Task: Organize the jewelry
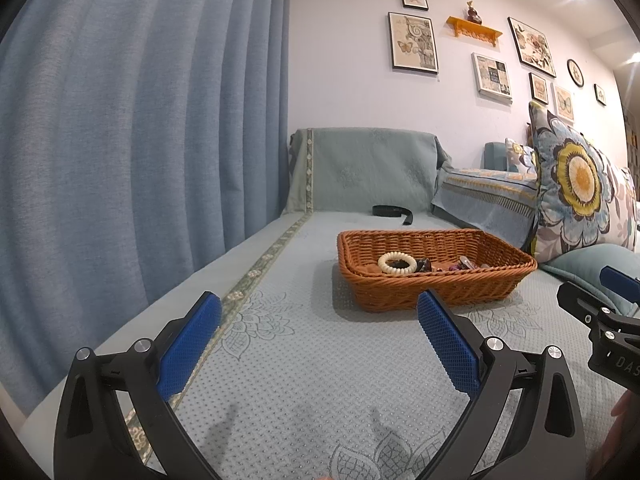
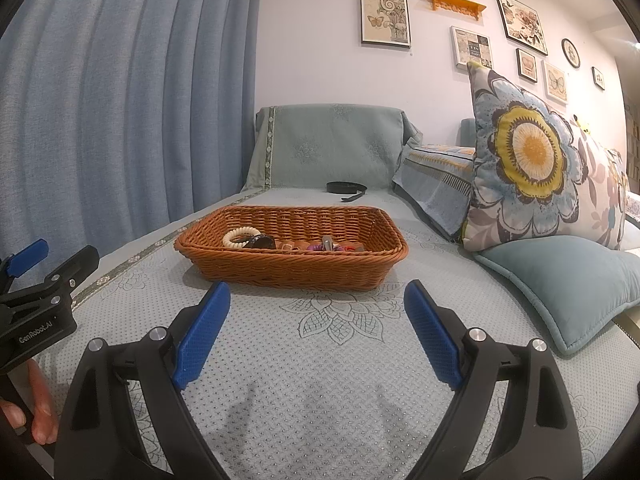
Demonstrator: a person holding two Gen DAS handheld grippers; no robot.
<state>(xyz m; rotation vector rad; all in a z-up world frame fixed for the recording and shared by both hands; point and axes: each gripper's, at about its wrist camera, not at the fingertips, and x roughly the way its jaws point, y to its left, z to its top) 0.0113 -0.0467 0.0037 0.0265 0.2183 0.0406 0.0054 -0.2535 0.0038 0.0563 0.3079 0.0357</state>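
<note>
A brown wicker basket stands on the pale blue sofa cover, also in the right wrist view. Inside it lie a cream bead bracelet, a dark bracelet and several small coloured pieces. My left gripper is open and empty, short of the basket and left of it. My right gripper is open and empty, just in front of the basket. Each gripper shows at the edge of the other's view.
A black strap lies behind the basket near the sofa back. A flowered cushion and a plain blue cushion sit at the right. A blue curtain hangs at the left.
</note>
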